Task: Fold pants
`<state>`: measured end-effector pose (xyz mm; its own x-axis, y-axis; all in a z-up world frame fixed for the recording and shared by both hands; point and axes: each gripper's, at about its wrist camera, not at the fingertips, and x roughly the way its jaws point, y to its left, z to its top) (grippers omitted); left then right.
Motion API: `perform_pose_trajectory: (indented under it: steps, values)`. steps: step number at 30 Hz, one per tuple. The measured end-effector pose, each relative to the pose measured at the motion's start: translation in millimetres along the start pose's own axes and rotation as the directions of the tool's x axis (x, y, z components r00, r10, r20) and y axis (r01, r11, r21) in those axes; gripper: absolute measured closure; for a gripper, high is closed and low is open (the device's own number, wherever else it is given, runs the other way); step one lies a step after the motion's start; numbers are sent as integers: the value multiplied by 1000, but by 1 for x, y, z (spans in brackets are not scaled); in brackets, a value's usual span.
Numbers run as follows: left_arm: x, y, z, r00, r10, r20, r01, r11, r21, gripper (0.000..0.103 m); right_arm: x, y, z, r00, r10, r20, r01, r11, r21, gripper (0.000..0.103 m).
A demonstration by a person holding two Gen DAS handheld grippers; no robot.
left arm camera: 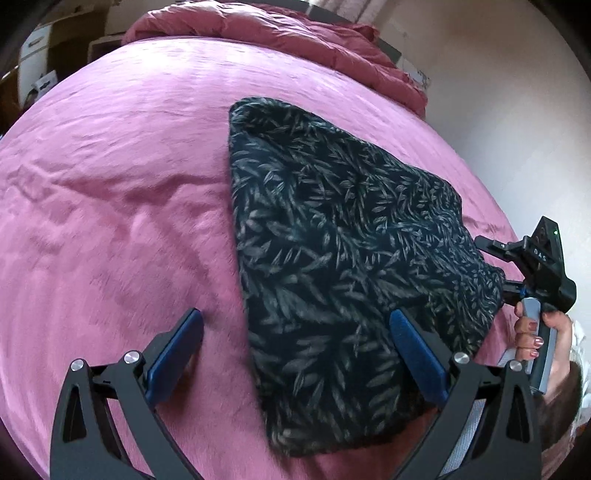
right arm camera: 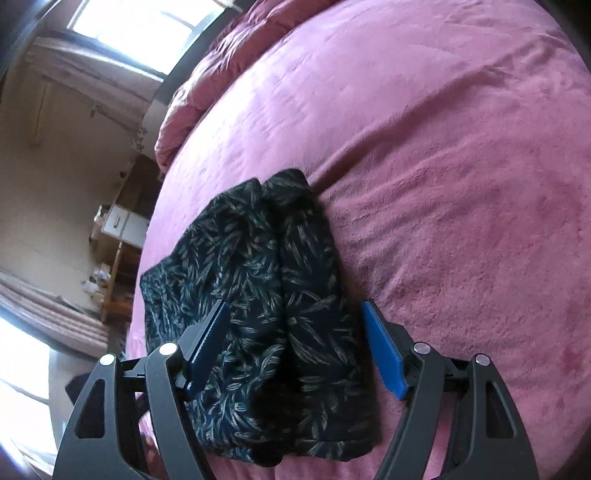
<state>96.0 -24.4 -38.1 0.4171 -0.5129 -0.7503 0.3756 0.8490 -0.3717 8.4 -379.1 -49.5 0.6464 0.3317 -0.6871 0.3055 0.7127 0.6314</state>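
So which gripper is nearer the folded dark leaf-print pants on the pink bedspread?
Right gripper: open, straddling the folded dark leaf-print pants. Left gripper open over their edge.

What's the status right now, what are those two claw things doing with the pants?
Left gripper open, empty, over the pants' edge. Right gripper open, empty, straddling the pants. Leaf-print pants lie folded on the pink bedspread. Nothing in the way.

The dark navy-black pants with a grey-green leaf print (left arm camera: 332, 240) sit on a pink plush bed cover (left arm camera: 110, 166). The puffy duvet at the far end (left arm camera: 258, 29) is a deeper rose. Both black grippers have blue padded fingers (right arm camera: 382, 350).
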Motion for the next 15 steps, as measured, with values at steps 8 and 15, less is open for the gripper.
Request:
perform_pose_trajectory:
  steps: [8, 15]
  values:
    - [16, -13, 3, 995, -95, -7, 95, 995, -3, 33, 16, 17, -1, 998, -13, -54, 6, 993, -121, 51]
    - [-6, -44, 0, 998, 38, 43, -43, 990, 135, 66, 9, 41, -11, 1000, -22, 11, 24, 974, -226, 70]
